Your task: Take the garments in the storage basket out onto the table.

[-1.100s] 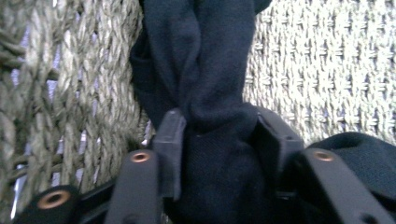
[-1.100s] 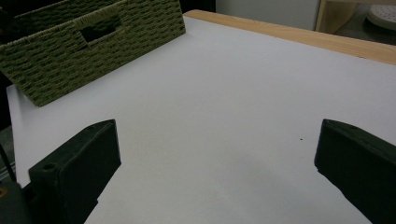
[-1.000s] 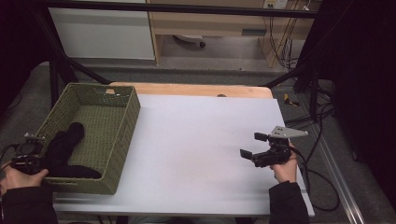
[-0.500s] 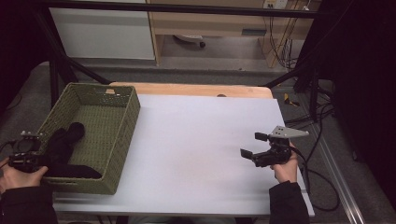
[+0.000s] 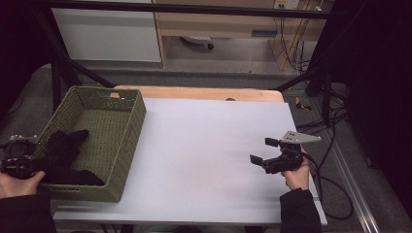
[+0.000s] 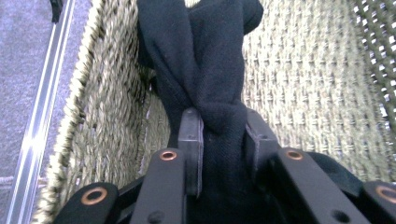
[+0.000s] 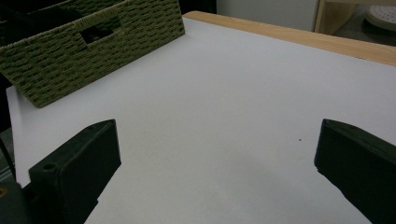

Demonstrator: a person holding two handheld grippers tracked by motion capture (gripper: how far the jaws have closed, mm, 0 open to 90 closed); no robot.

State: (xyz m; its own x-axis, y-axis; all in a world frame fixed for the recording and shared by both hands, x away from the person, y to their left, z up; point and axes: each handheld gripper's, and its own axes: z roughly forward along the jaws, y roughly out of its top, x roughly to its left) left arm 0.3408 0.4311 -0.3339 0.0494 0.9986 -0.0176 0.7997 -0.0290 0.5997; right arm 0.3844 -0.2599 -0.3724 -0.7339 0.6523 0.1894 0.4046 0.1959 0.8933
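While the left hand-held gripper (image 6: pixel 219 140) stands clamped on a black cloth (image 6: pixel 205 70) inside the woven basket (image 5: pixel 124 145), the right hand-held gripper (image 5: pixel 265 153), jaws wide and empty, waits right of that basket, so lifting the cloth clear over the basket's rim looks next.

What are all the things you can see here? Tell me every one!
basket: one, green woven, left side of the table.
black cloth: one, in the basket, pinched by the left gripper.
table: one, white top with a wooden far edge.
cabinet: one, white, on the floor beyond the table.
cables: several, black, on the floor at right.
left gripper: one, black, shut on the cloth.
right gripper: one, black, jaws open above the table.
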